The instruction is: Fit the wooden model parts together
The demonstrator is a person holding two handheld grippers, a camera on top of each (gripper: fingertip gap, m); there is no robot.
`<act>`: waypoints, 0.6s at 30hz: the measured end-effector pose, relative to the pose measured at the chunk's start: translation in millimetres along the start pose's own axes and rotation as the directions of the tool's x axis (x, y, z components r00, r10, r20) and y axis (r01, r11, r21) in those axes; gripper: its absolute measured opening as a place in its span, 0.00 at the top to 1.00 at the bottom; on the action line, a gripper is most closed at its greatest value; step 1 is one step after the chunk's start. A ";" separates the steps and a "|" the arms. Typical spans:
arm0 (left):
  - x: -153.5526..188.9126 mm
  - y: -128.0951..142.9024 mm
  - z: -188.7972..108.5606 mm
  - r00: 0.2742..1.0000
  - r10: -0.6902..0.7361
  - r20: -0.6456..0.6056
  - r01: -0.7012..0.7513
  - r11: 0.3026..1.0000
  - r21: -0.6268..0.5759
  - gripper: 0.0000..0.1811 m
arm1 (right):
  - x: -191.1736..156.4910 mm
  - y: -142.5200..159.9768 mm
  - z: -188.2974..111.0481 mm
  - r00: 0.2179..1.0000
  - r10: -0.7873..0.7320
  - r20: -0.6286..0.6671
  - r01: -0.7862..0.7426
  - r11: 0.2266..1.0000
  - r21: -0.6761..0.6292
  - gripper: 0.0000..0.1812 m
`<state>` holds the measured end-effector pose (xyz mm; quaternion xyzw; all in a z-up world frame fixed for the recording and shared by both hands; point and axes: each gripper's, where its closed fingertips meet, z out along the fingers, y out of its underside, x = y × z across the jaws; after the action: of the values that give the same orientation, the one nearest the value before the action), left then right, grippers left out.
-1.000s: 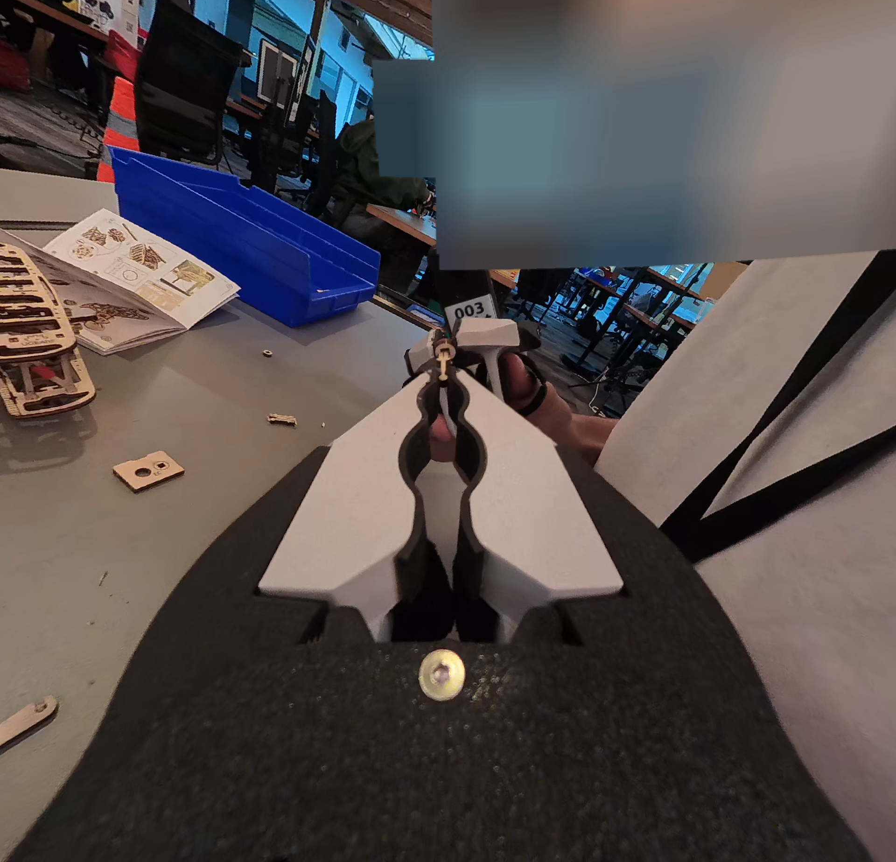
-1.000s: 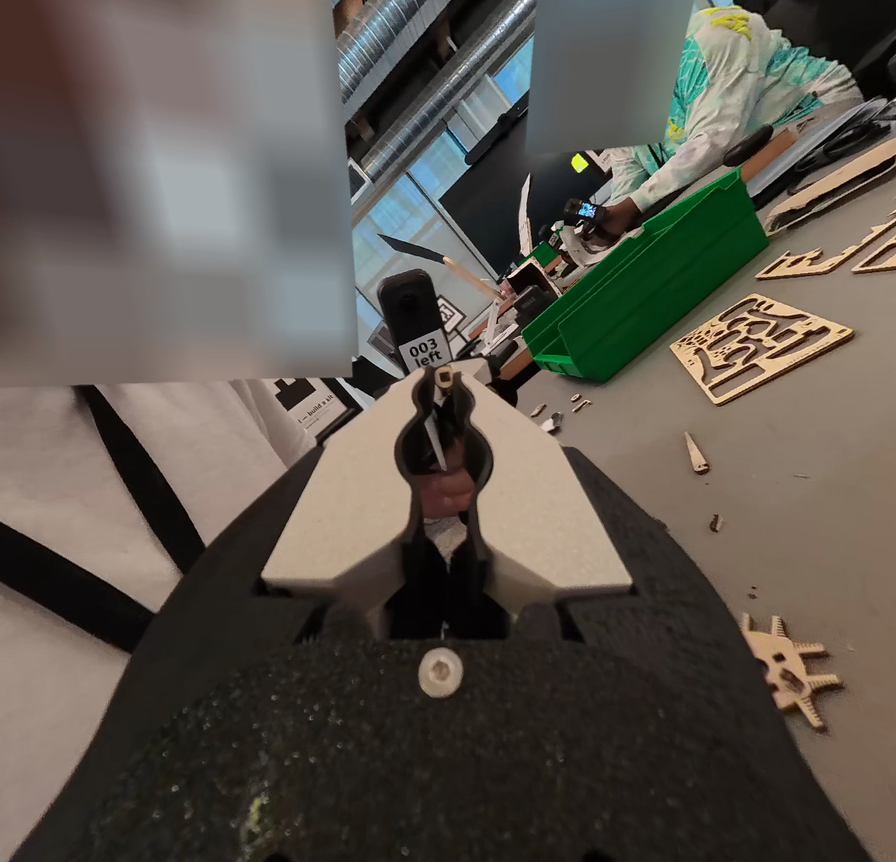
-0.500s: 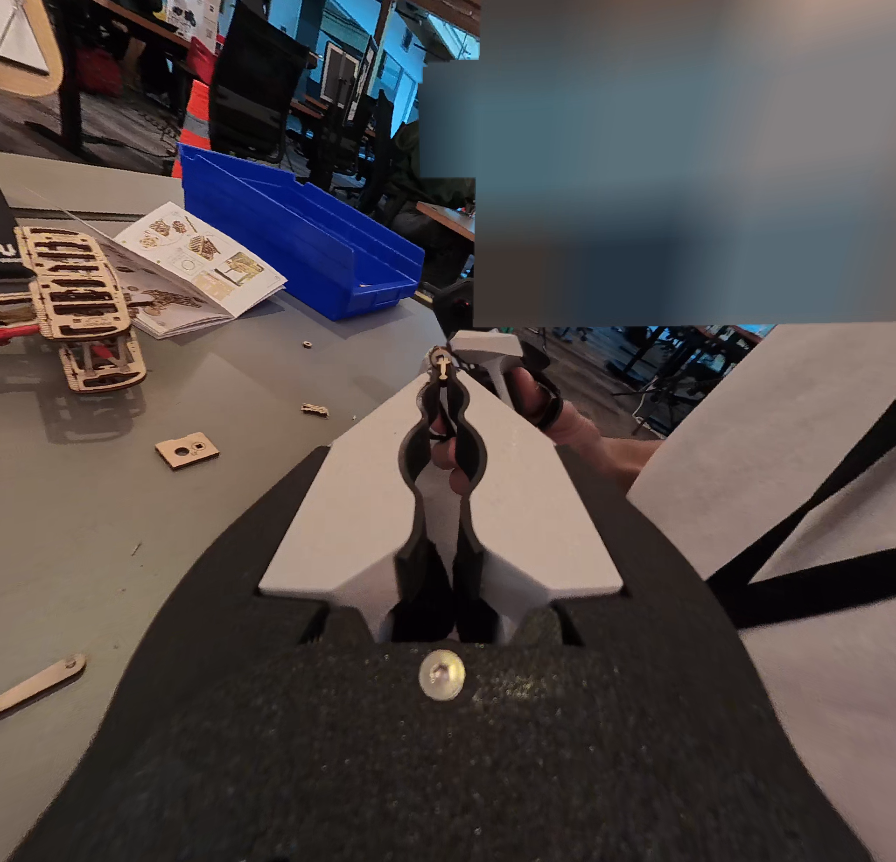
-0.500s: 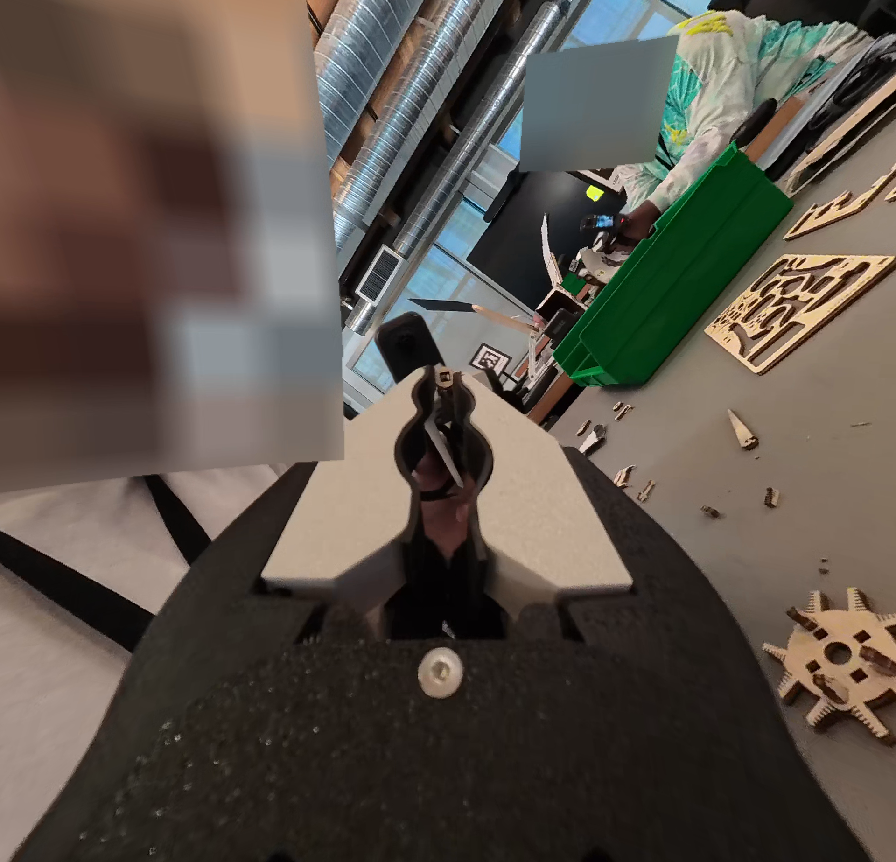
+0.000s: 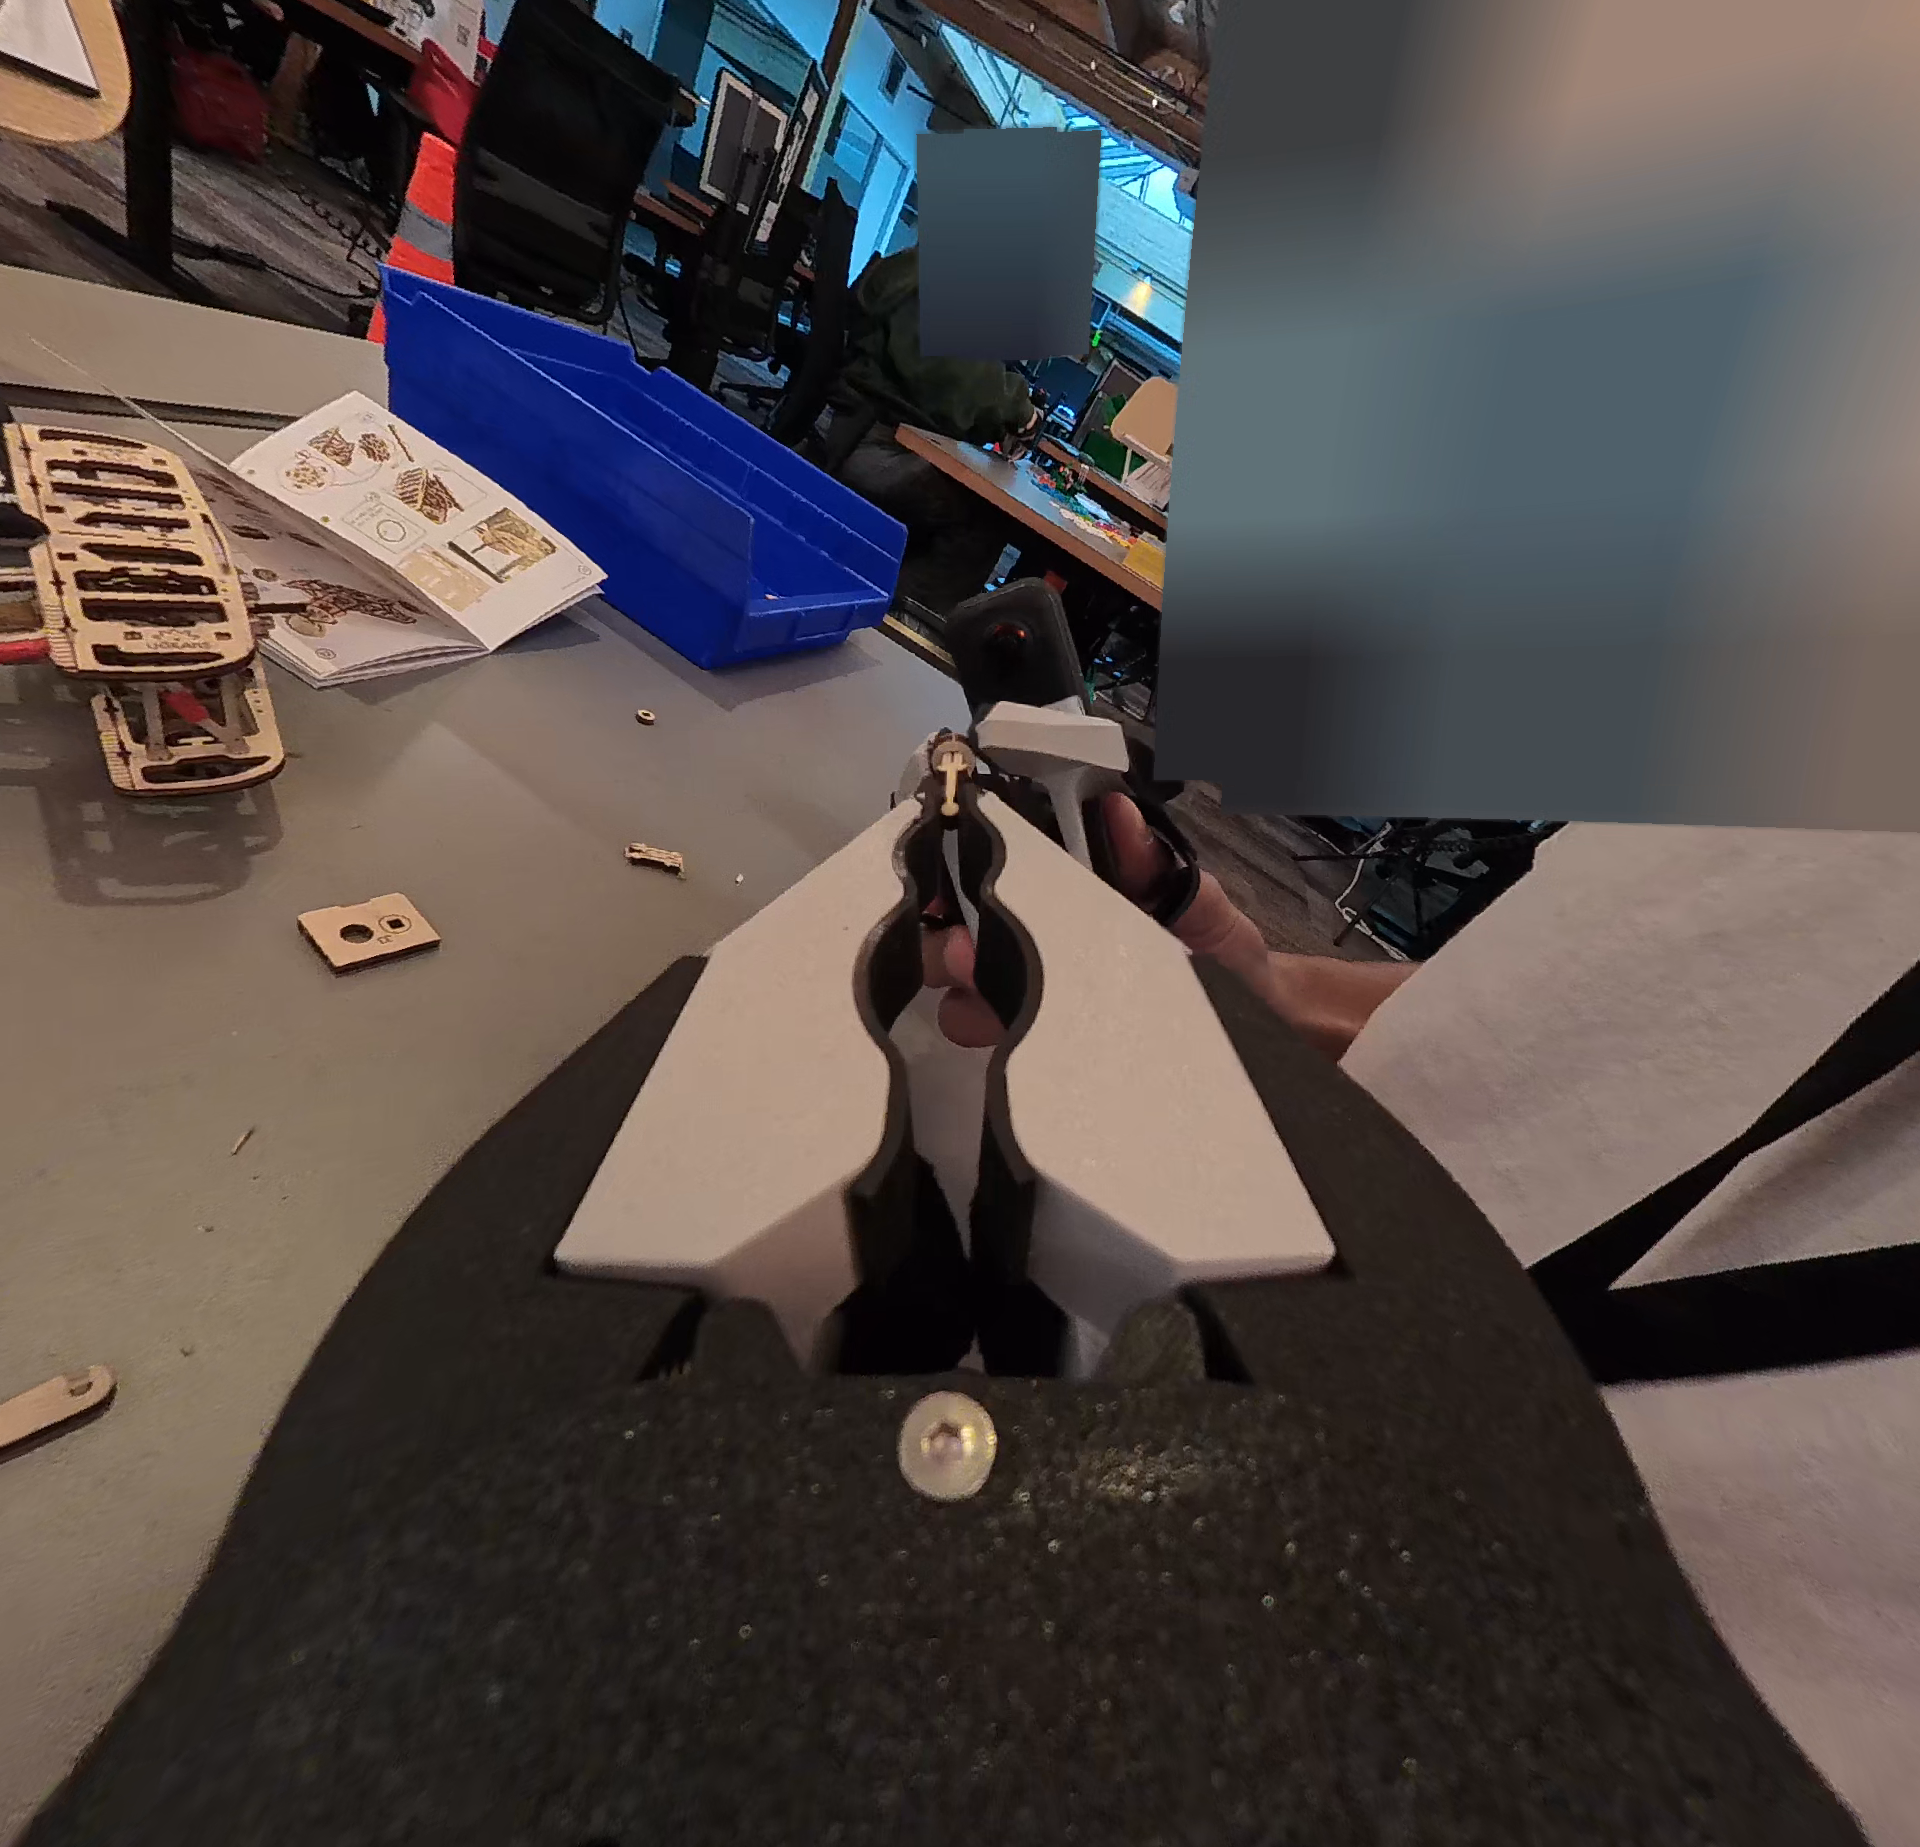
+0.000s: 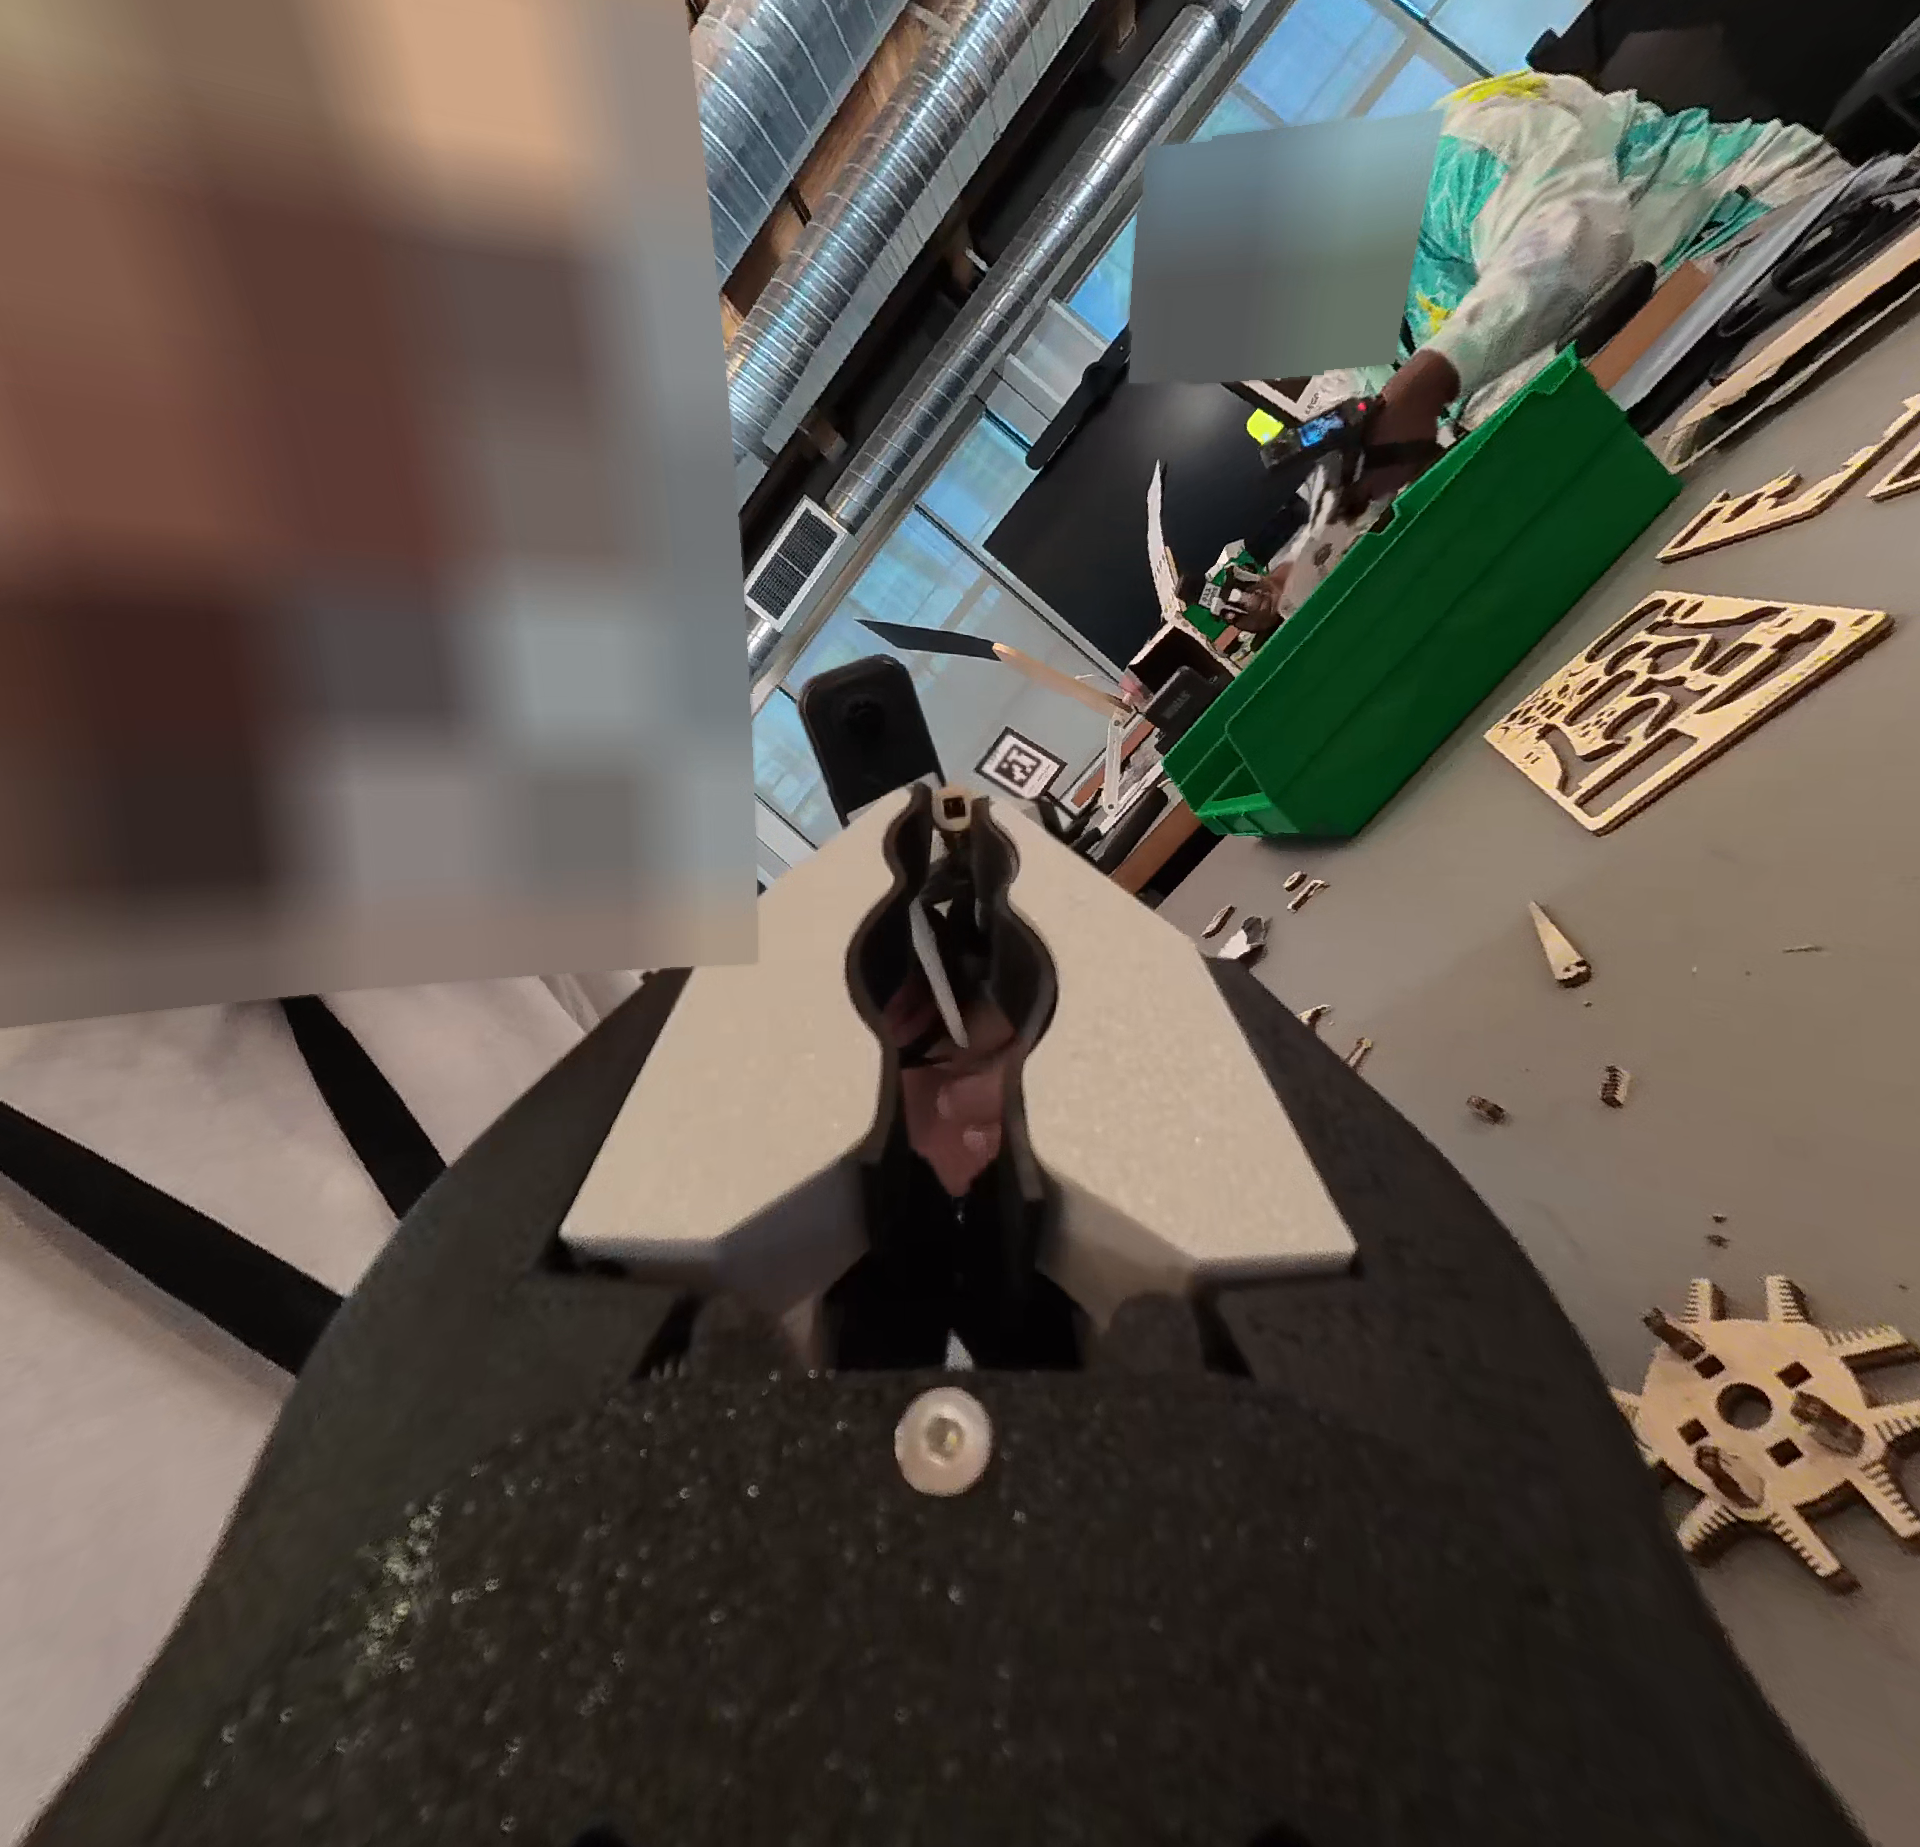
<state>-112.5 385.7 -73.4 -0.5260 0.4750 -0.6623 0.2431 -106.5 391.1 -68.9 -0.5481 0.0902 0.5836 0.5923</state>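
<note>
Both grippers had risen off the table (image 5: 416, 1122) over the last second. The left gripper (image 5: 949, 810) pinched a wooden pin (image 5: 949, 781); the right gripper (image 6: 954, 818) clamped a square-holed piece (image 6: 954, 810) — seemingly tip to tip, mating underway.

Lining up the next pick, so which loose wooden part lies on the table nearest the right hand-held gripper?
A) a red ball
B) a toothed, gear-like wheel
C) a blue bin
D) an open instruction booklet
B: in the right wrist view the toothed wheel lies on the table just beside the right hand-held gripper.
</note>
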 end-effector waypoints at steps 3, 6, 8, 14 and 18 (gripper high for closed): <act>0.2 0.9 -1.0 1.000 -0.024 -0.011 0.024 1.000 -0.006 1.00 | 0.2 1.4 0.7 0.999 -0.051 -0.013 0.050 0.998 -0.029 0.97; 2.1 2.0 -2.3 0.999 -0.027 -0.025 0.026 0.999 -0.020 1.00 | -1.2 3.1 1.2 0.995 -0.101 -0.016 0.100 0.993 -0.067 0.97; 2.9 2.8 -3.2 0.999 -0.032 -0.034 0.031 0.999 -0.028 1.00 | -2.1 4.3 1.5 0.995 -0.101 -0.007 0.100 0.991 -0.088 0.97; 3.9 6.9 -2.8 0.999 -0.033 -0.035 0.032 0.999 -0.041 1.00 | -0.3 7.5 -0.6 0.997 -0.082 -0.007 0.080 0.988 -0.133 0.97; 2.0 8.4 -3.0 0.999 -0.033 -0.033 0.031 0.998 -0.053 1.00 | 1.8 10.7 -2.9 0.996 -0.084 -0.019 0.078 0.976 -0.205 0.97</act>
<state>-117.5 381.5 -79.9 -0.5285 0.4875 -0.6623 0.2106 -112.9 387.0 -77.1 -0.6172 0.0158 0.5574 0.5551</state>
